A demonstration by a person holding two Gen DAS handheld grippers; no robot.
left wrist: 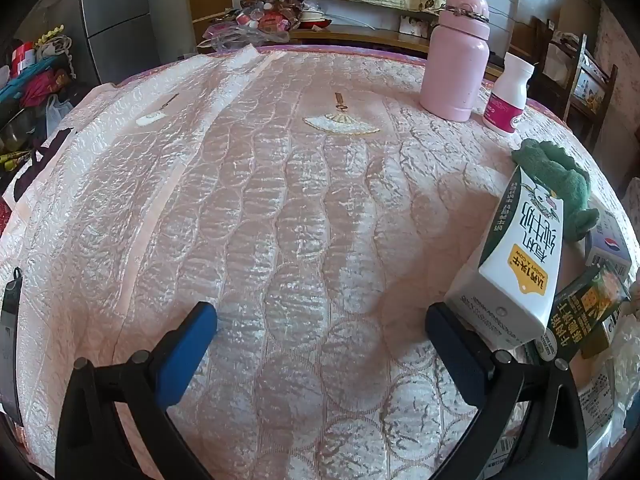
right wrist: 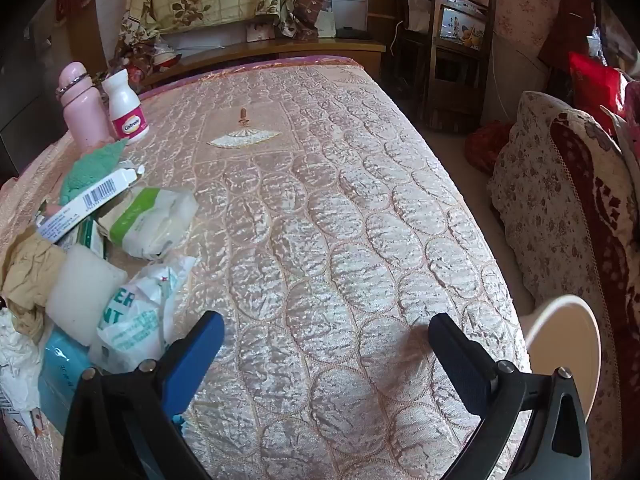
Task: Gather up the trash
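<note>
On the quilted table cover [left wrist: 280,208]: flask [left wrist: 456,56] at the far edge, pill bottle [left wrist: 506,94] just right of it, plush toy [left wrist: 560,176] nearer, milk carton [left wrist: 516,264] leaning before it. Heaped beside: tissue pack [right wrist: 152,220], crumpled wrapper [right wrist: 136,312], foam block [right wrist: 82,296].

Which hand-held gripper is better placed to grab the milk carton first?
Left. The milk carton lies right beside the open left hand-held gripper; the open right hand-held gripper has other wrappers beside it instead.
</note>
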